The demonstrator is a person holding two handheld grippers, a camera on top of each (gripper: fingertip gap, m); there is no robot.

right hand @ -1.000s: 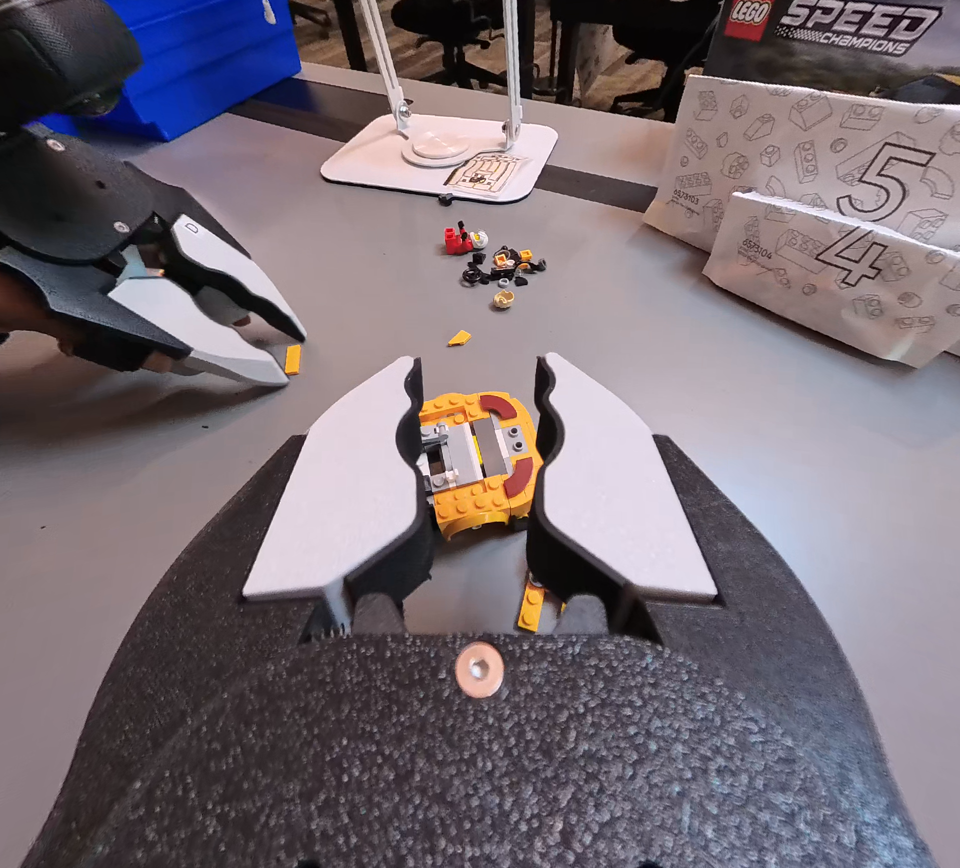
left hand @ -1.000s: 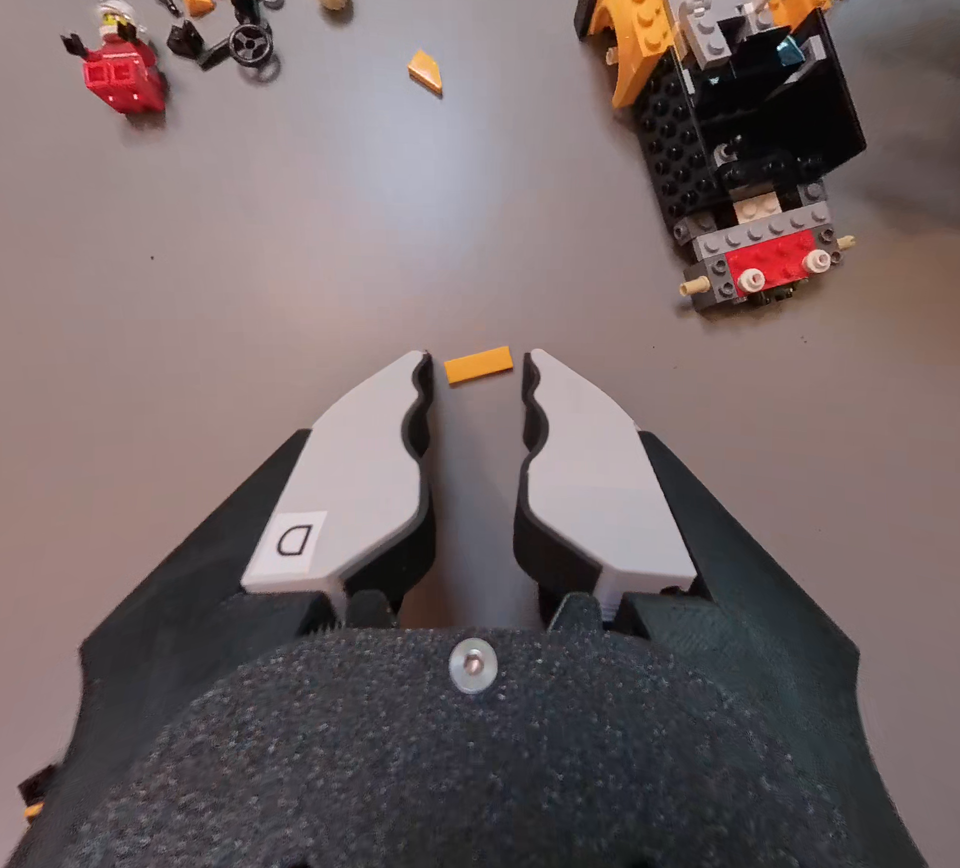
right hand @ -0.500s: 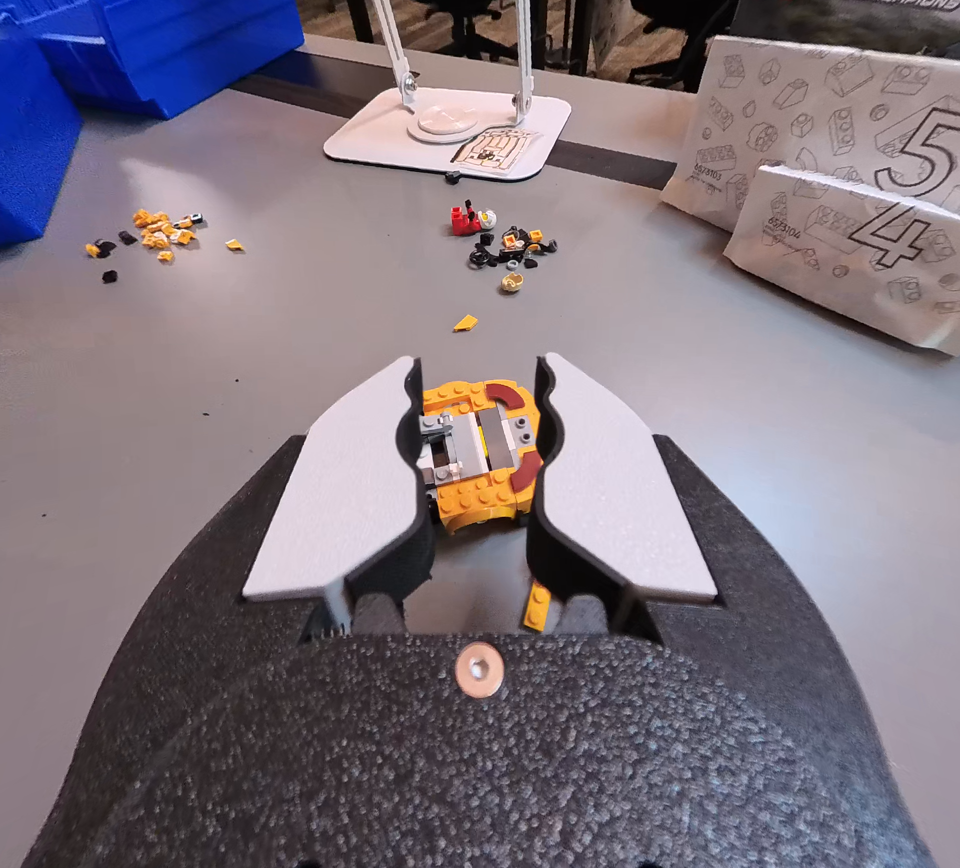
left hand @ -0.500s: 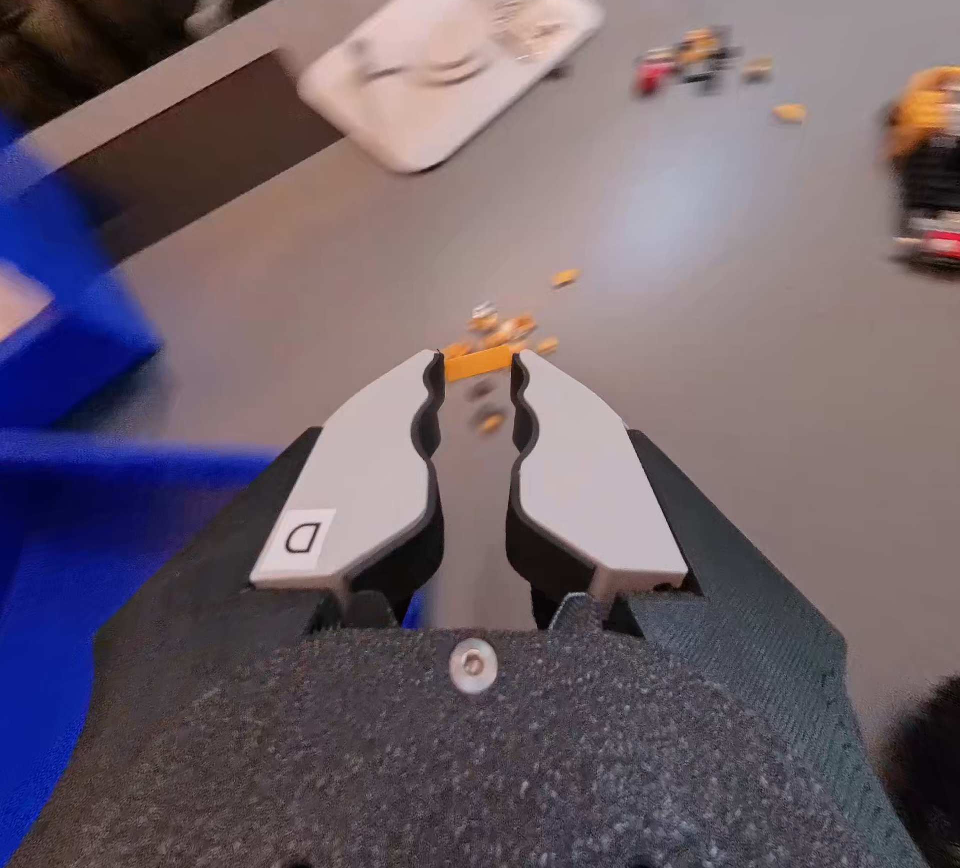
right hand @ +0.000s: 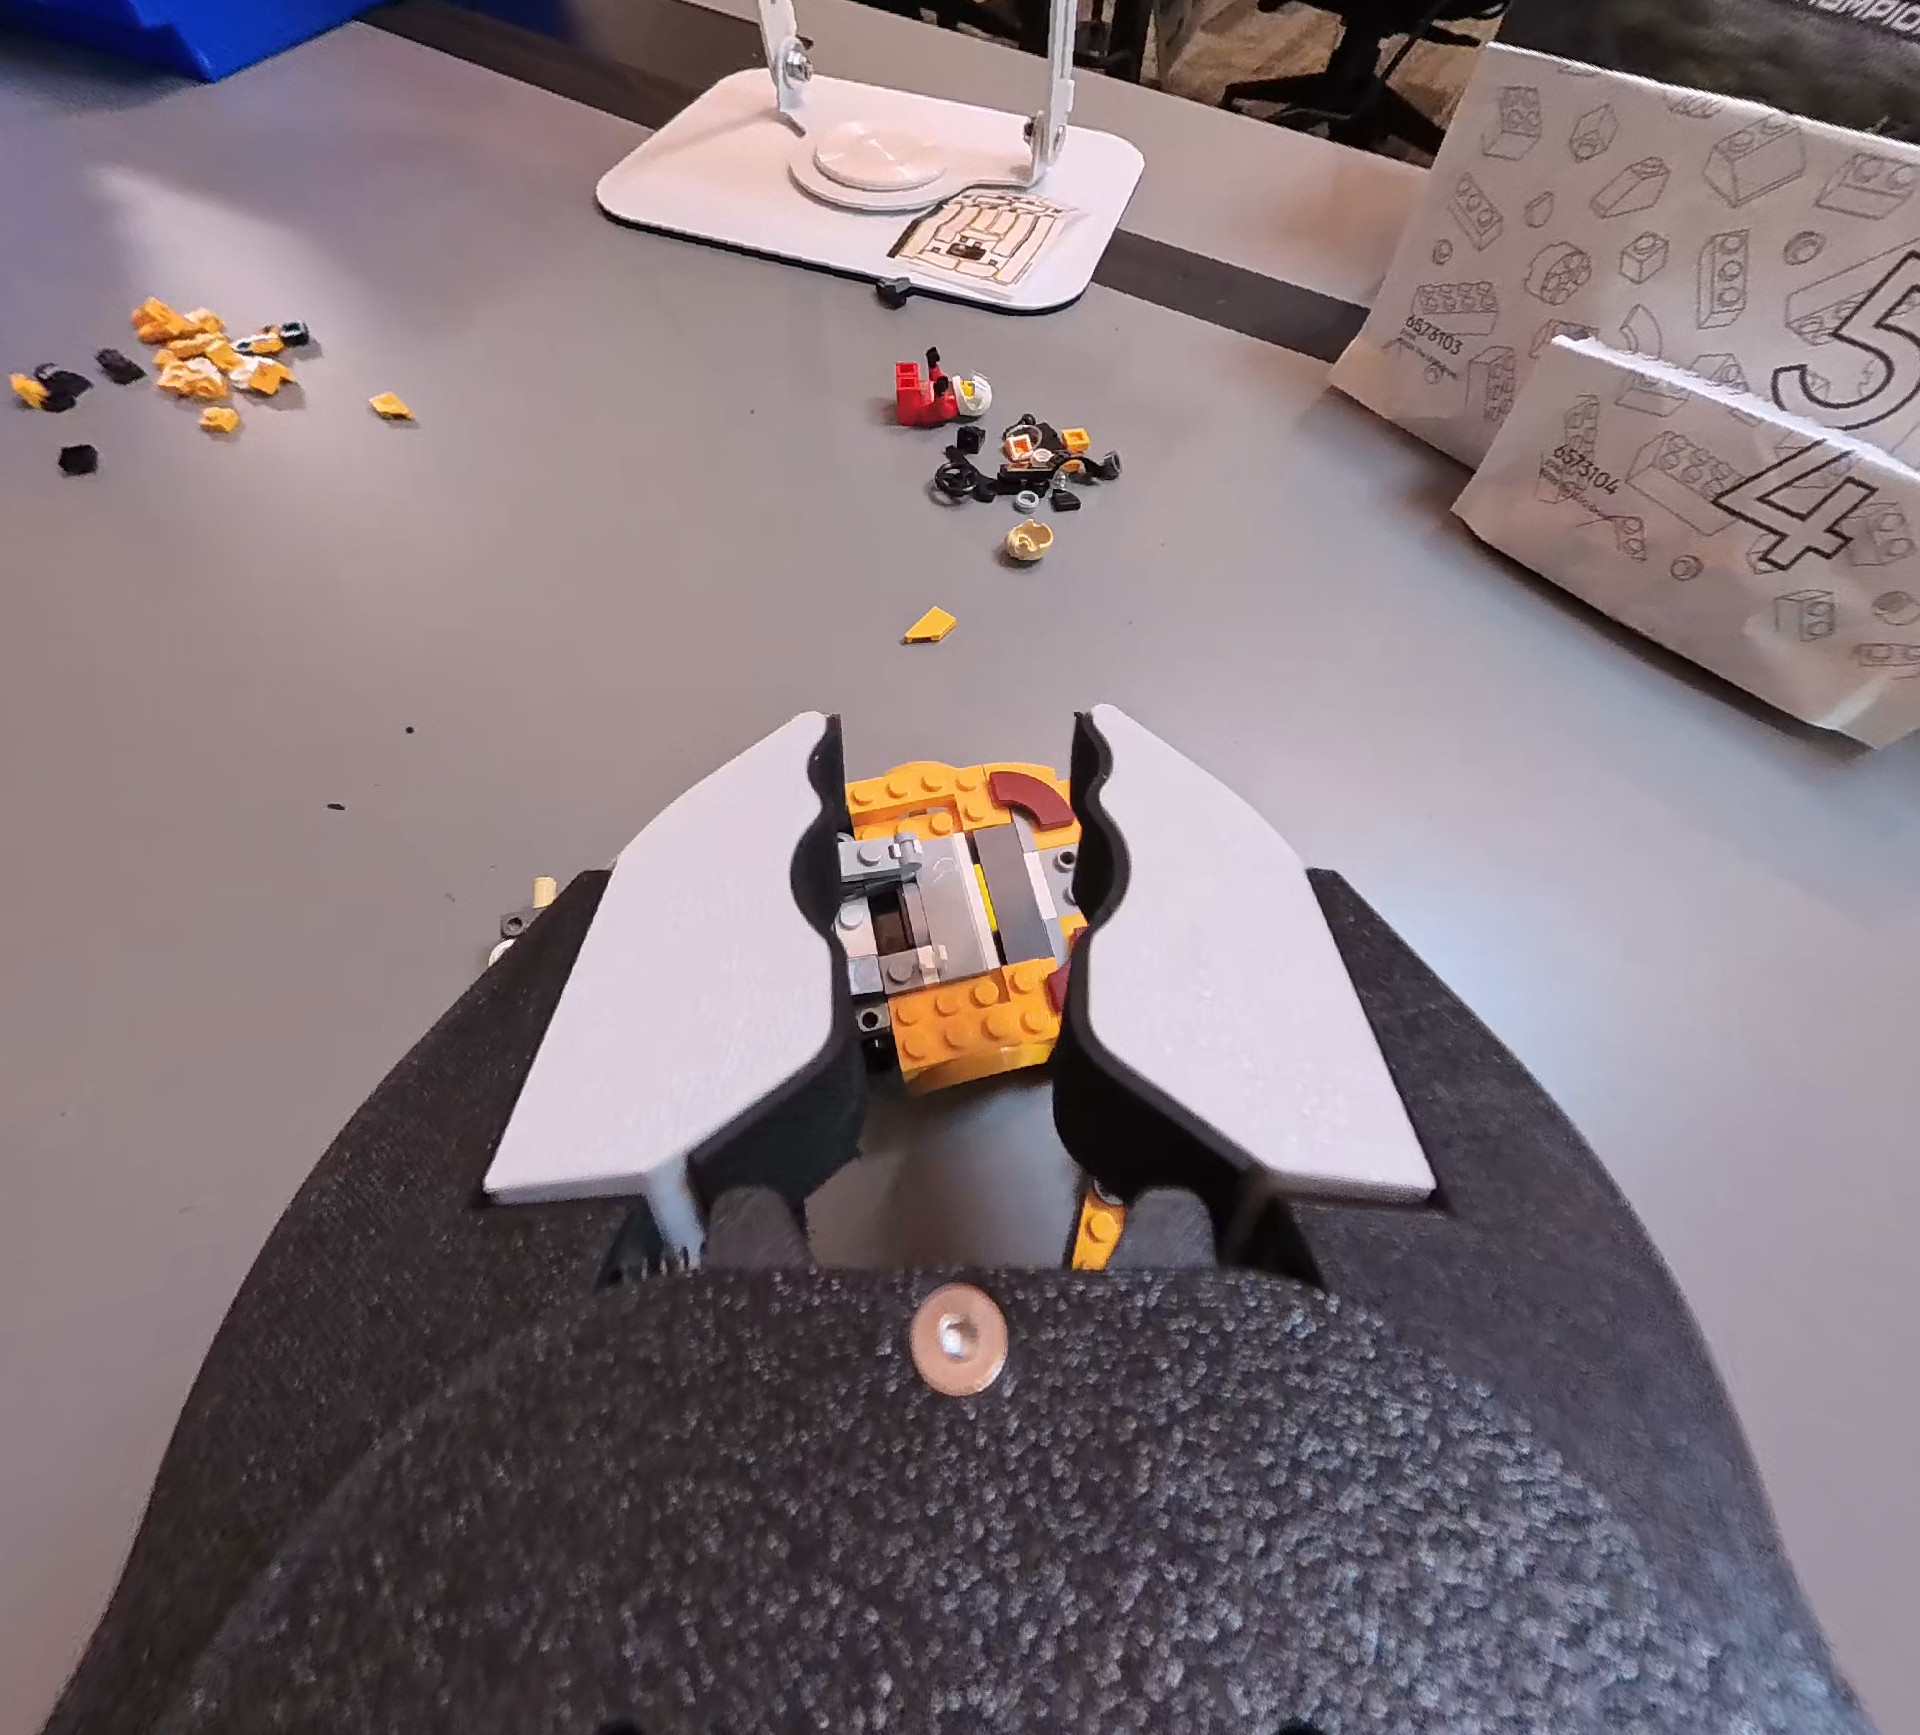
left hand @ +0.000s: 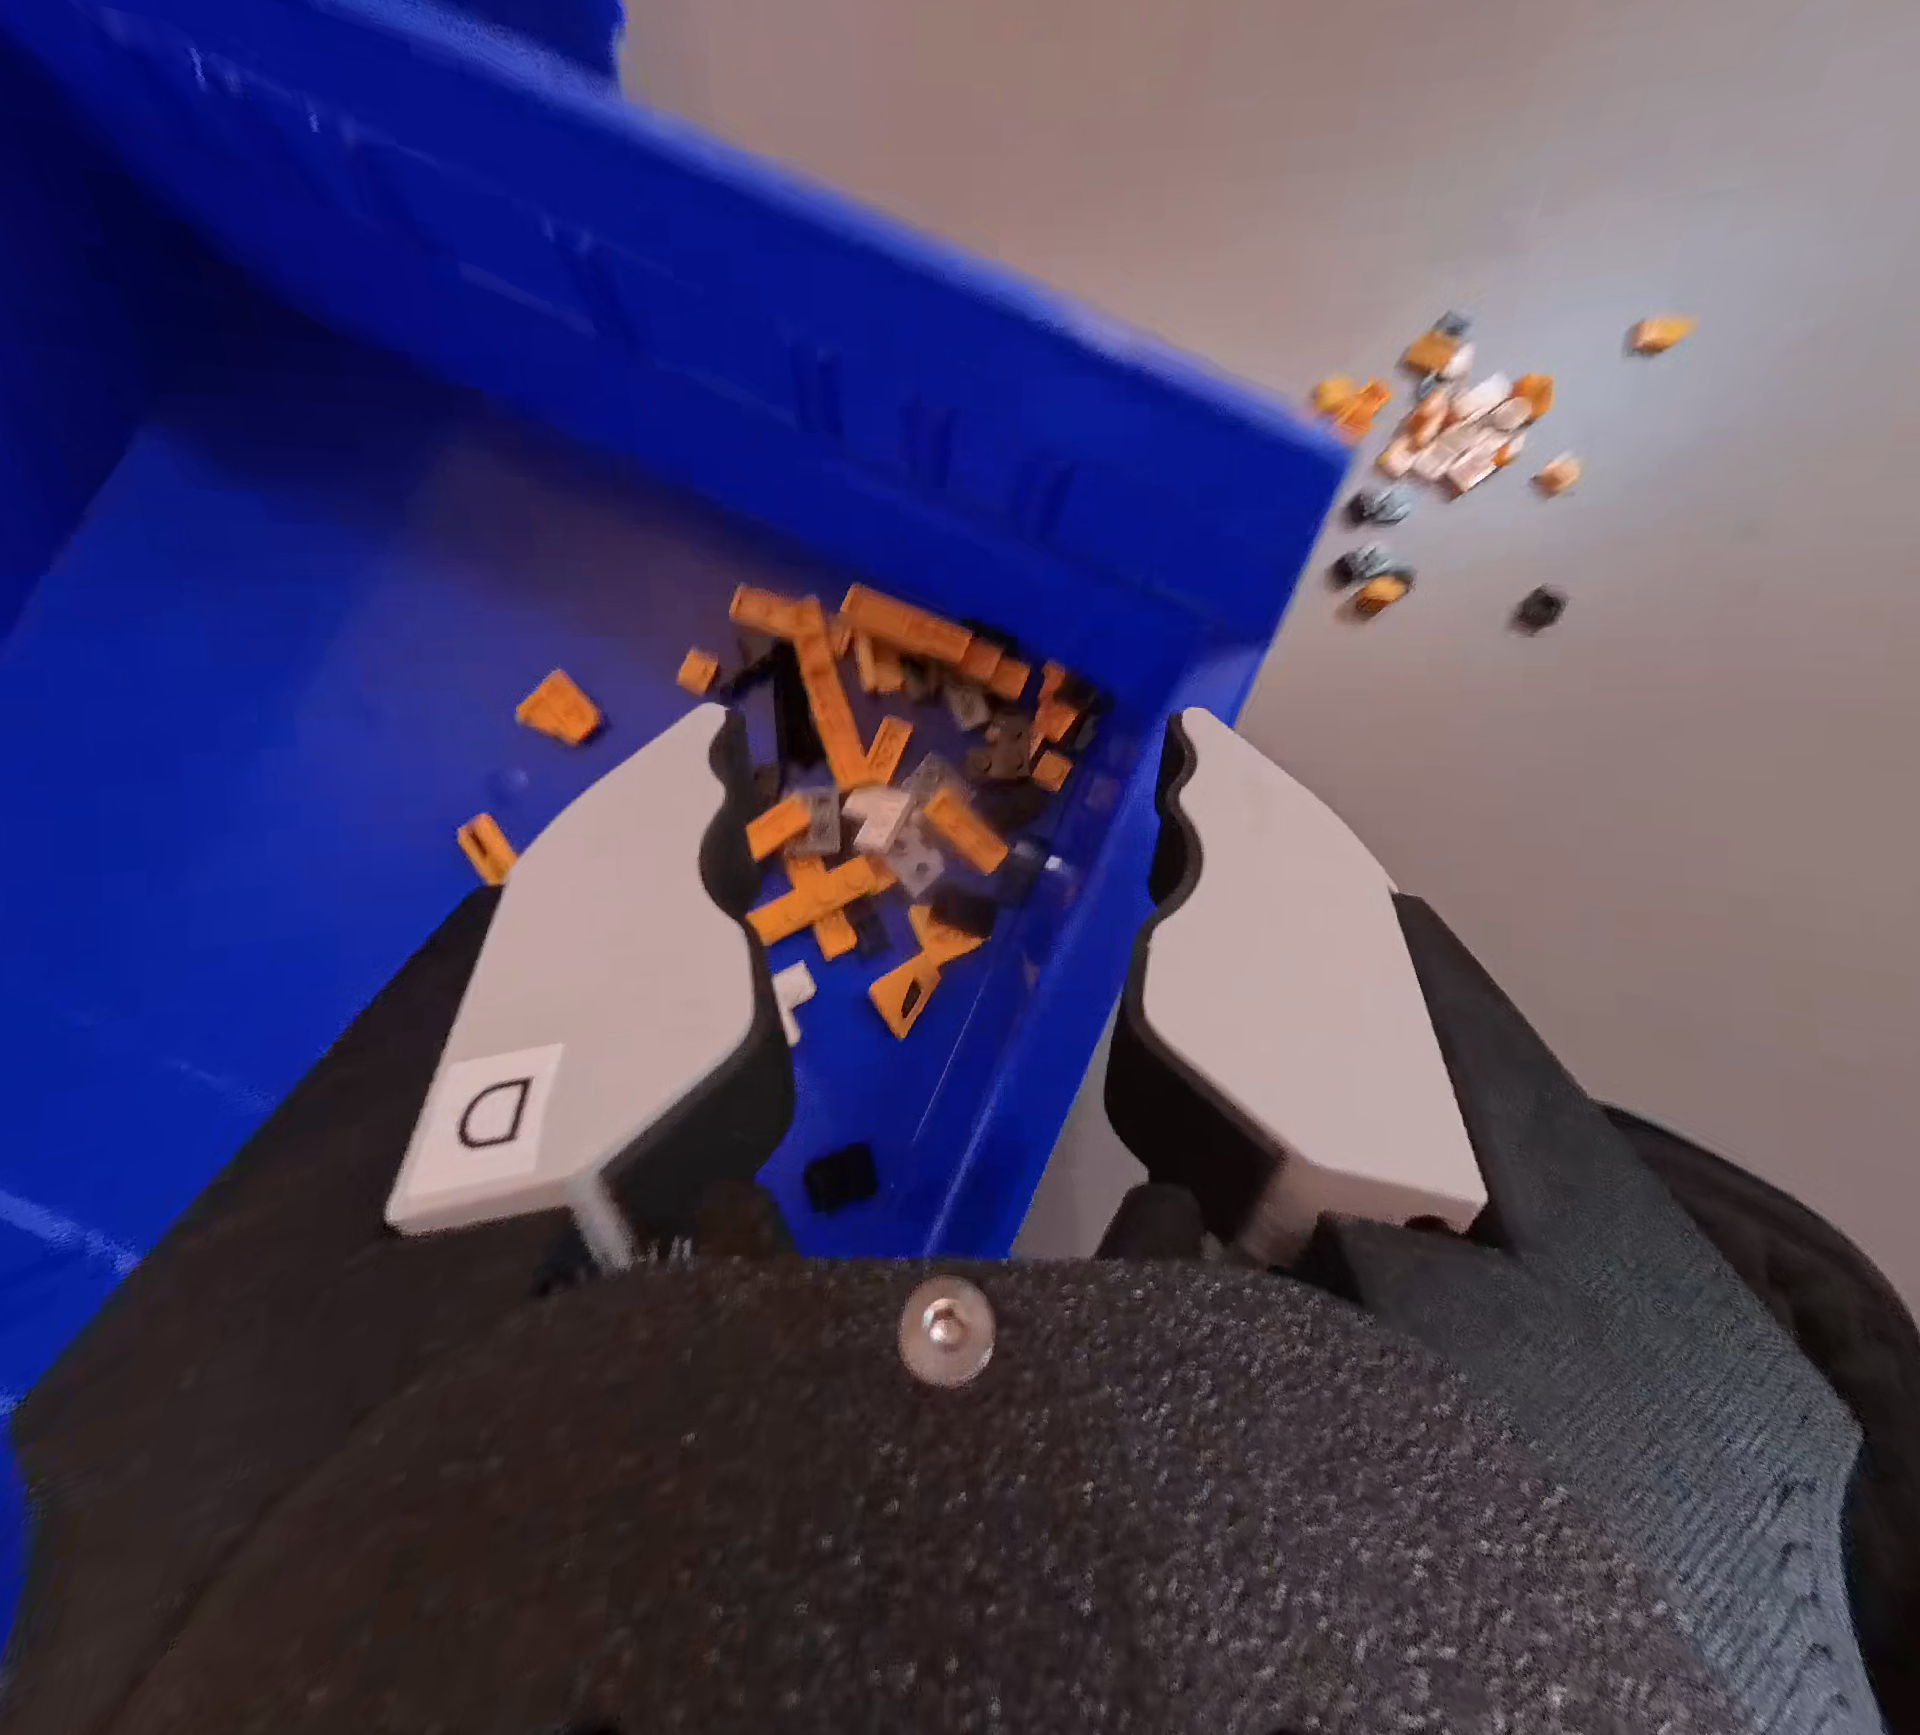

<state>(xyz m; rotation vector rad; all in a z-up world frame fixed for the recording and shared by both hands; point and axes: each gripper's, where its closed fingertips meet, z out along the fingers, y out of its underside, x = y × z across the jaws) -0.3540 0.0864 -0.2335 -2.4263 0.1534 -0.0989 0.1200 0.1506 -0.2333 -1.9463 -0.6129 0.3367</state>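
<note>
- The left tool hangs over a corner of the blue bin with its fingers wide apart and nothing between them; the bin's near wall runs through the gap.
- Below it a heap of orange, black and grey bricks lies in that corner. The view is blurred, so small pieces are hard to tell apart there.
- The right tool is clamped on the orange and grey brick-built car body, with both fingers against its sides, low over the grey worktop.
- Risk: the car body is made of pressed-together bricks. A tighter squeeze or a twist could likely pop plates off or split it.
- Risk: an orange piece sits back near the right finger's root. It may drop out or jam when the fingers move.
- Risk: loose bricks lie on the worktop just outside the bin, and the left tool straddles the wall. A careless swing could knock the bin or sweep these away.
- The orange wedge tile and the small parts pile lie ahead of the right tool, and a forward push could scatter them.
</note>
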